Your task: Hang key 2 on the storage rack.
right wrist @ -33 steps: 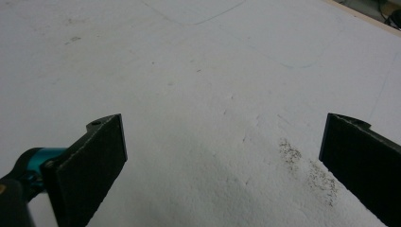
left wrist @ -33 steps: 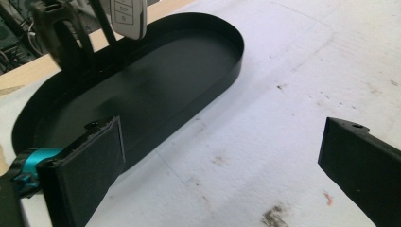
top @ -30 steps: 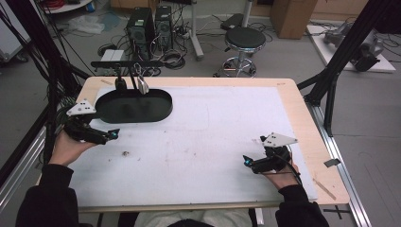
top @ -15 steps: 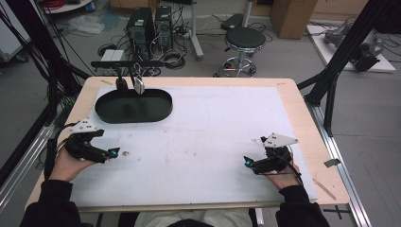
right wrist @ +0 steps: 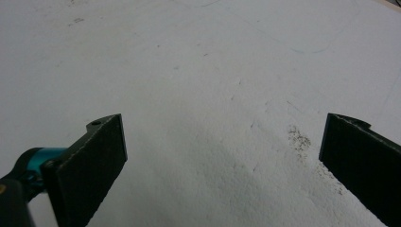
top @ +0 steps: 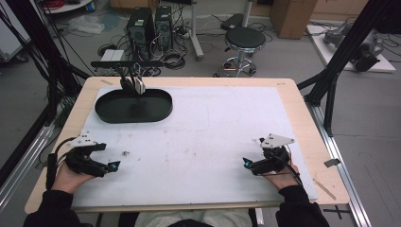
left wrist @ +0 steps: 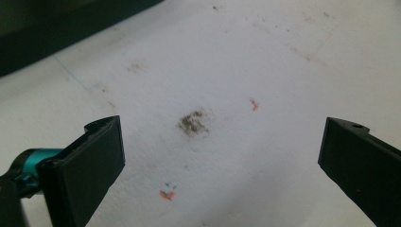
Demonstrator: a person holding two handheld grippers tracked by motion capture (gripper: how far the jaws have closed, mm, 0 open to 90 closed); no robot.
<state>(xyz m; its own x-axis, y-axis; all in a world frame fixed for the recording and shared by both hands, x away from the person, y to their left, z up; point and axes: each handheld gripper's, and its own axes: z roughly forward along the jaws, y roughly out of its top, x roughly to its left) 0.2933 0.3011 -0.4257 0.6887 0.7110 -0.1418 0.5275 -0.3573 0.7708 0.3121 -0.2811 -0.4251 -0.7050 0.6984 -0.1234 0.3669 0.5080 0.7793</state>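
From the high view, the left gripper (top: 92,161) and right gripper (top: 265,160) rest low on the white table (top: 213,137), well apart; a black oval tray (top: 134,106) sits at the far left, two clips (top: 133,84) hanging over its rim. The left gripper view adds a dark smudge (left wrist: 194,122) and orange flecks (left wrist: 166,194) between released, empty fingers (left wrist: 90,163). The right gripper view shows fingers (right wrist: 92,158) spread over scuffed, matte table.
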